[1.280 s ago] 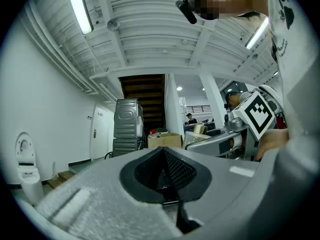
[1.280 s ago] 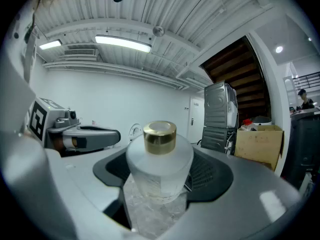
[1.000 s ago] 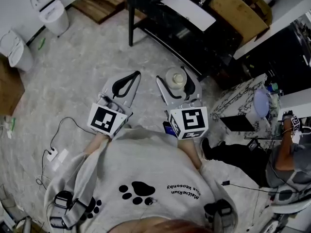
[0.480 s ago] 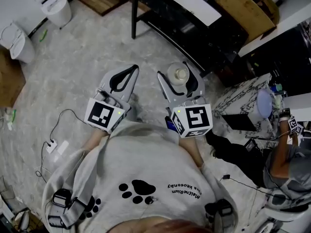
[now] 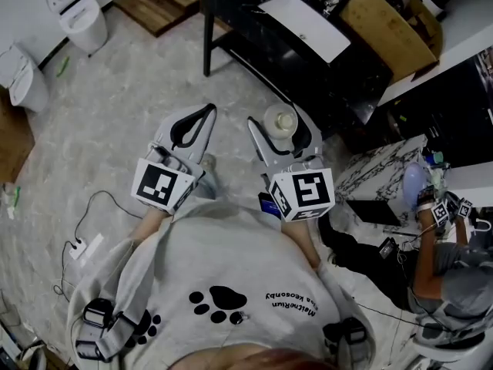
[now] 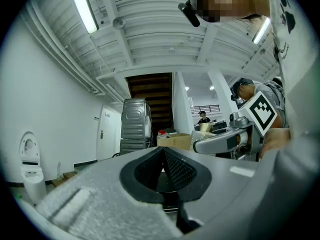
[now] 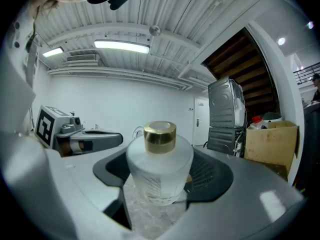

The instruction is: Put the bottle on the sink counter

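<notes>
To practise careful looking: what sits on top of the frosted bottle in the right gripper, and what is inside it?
A gold cap sits on top of the bottle, which the right gripper grips by its sides. Its frosted glass hides whatever is inside.

the head camera sits above the person and looks steeply down past the grey sweatshirt (image 5: pixel 231 276) onto the pale marbled floor (image 5: pixel 115 122). it holds the left claw (image 5: pixel 206 112) at 11 o'clock of centre and the right claw (image 5: pixel 273 120) at 1 o'clock, both close below it. each claw camera rides low behind its own jaws and faces forward along them, taking in the white ribbed ceiling (image 6: pixel 165 29). all three views share the brown cardboard box (image 5: pixel 389 21). the left gripper view catches the right claw at 3 o'clock. the right gripper view has the frosted glass bottle (image 7: pixel 160 169) close to its lens and the left claw at 9 o'clock.
</notes>
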Available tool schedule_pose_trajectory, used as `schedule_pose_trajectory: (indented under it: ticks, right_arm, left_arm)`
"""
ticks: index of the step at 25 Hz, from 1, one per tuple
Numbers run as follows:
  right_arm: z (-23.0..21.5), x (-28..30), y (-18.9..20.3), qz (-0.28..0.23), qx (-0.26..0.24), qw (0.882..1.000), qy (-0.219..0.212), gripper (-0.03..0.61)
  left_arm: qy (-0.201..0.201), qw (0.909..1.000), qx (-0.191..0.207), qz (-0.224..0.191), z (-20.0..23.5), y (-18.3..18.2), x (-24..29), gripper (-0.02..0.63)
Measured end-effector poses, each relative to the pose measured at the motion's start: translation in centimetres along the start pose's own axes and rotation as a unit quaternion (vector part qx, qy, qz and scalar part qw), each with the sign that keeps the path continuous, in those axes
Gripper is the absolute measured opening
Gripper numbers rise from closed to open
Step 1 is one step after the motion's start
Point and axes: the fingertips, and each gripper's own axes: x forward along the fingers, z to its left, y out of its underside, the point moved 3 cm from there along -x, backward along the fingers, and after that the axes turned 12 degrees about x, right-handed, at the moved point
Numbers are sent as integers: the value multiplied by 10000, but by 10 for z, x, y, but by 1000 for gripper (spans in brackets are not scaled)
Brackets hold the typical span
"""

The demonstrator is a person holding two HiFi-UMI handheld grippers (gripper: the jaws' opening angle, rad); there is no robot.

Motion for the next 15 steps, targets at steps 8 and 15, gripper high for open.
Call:
schedule_pose_trajectory:
  ticks: [8,15]
  right_arm:
    - [-41,86,-18,-60,85,9998,158,334]
    - [-72,149,-27,-127,120,9989,438,334]
  left_arm:
    - [193,9998,63,17,67,17,74,4]
    - [498,9985,108,-198,115,33,130,3]
